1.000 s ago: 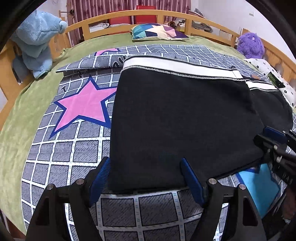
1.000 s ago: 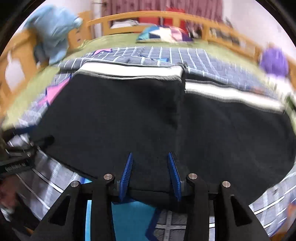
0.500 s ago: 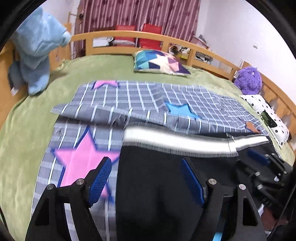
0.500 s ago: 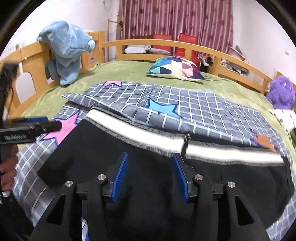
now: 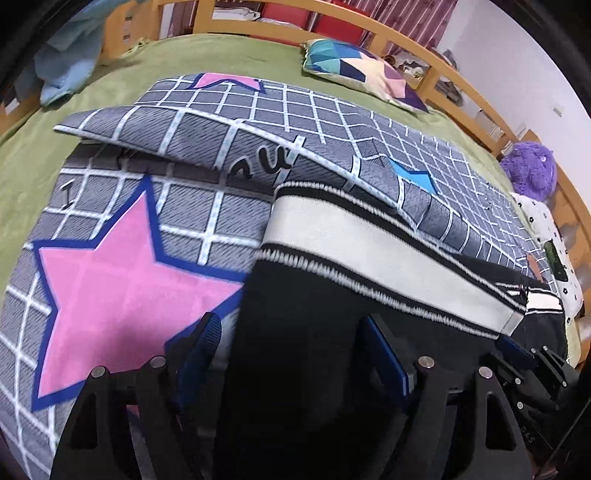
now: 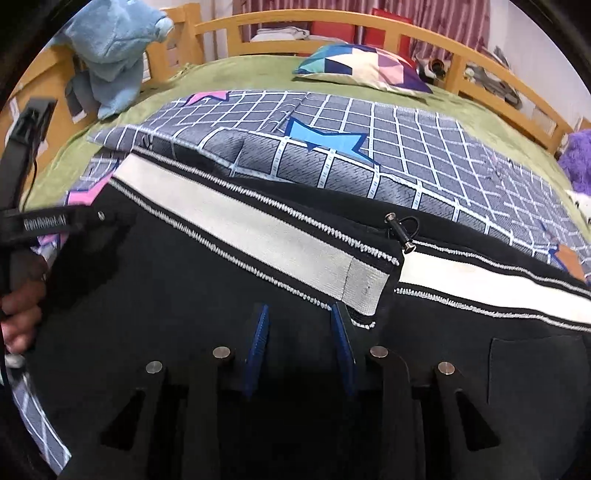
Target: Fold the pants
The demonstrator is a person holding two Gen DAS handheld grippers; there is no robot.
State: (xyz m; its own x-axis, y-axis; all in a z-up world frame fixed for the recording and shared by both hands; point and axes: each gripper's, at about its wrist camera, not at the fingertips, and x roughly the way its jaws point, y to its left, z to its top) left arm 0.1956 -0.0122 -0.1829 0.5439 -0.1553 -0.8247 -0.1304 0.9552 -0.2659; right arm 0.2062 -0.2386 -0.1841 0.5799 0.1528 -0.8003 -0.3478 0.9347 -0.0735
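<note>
Grey checked bedding is lying under everything, with black pants spreading over it right at the fingers. Their white waistband is running just beyond both fingertips. Left gripper is standing wide, its left finger beside the pants' left edge over a pink star. Right gripper has just been closing, black cloth between its narrow fingers; whether it is pinching, I cannot tell. Farther off, green blanket is lying bare up to a wooden rail.

Wooden-railed bed, maroon curtains
</note>
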